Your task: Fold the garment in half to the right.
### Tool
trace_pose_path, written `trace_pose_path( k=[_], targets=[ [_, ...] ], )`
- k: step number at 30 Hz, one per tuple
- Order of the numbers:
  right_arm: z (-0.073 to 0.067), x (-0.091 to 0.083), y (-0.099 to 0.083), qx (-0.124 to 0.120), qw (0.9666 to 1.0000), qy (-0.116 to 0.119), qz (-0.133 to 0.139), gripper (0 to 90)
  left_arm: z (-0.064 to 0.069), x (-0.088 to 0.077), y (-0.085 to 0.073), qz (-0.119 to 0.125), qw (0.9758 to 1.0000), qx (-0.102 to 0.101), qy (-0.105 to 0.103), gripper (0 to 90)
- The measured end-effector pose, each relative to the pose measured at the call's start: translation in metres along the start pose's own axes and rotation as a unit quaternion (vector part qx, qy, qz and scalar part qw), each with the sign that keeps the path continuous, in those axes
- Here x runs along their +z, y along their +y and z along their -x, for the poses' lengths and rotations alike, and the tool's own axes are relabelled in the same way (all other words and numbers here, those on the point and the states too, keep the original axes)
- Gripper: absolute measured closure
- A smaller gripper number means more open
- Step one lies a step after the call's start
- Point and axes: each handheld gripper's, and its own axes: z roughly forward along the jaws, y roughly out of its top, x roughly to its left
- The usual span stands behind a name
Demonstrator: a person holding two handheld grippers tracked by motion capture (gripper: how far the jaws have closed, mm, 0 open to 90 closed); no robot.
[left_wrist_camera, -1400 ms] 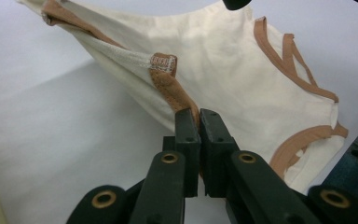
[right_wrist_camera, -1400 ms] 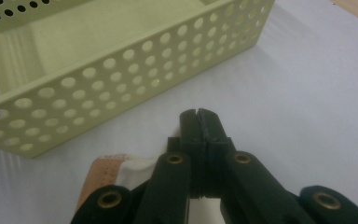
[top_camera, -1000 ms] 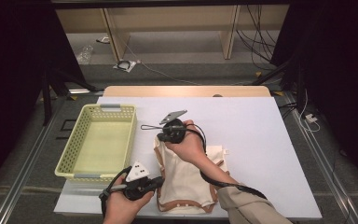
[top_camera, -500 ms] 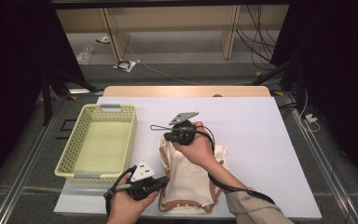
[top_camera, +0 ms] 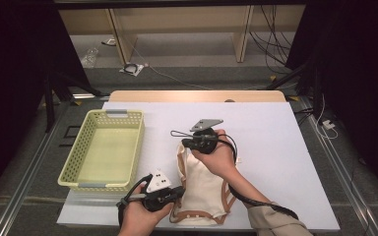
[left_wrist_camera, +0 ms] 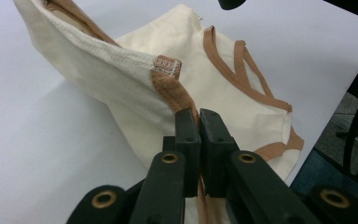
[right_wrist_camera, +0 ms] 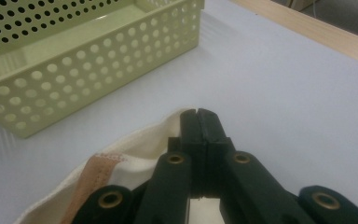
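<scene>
Left tongs (left_wrist_camera: 199, 119): clenched on cream bag's (top_camera: 202, 189) brown strap (left_wrist_camera: 175, 91);
Right tongs (right_wrist_camera: 200, 116): clenched on bag's edge, right of basket (top_camera: 103, 150)

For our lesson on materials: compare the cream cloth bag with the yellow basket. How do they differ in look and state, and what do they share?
The cloth bag is soft and cream with brown trim; the basket is stiff, pale yellow and full of holes. The bag is pinched by the left gripper and the right gripper, both shut on it; nothing touches the basket, and no contents show in it. Both rest on the white table.
</scene>
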Motion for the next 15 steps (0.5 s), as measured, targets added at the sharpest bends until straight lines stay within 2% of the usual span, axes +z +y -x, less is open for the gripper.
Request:
trace_pose_path(
  k=[8,12,15],
  targets=[
    [0.006,-0.009,-0.007,0.001,0.9999,-0.010,0.011,90.0,0.003,0.003,0.002,-0.001,1.0000,0.004,0.000,86.0],
    [0.005,-0.013,-0.013,0.006,0.9996,-0.013,0.025,90.0,0.006,0.006,0.004,-0.001,1.0000,0.007,-0.003,86.1],
    [0.006,-0.016,-0.017,0.000,0.9992,-0.018,0.036,90.0,0.008,0.009,0.005,-0.001,1.0000,0.006,-0.005,86.0]
  ],
)
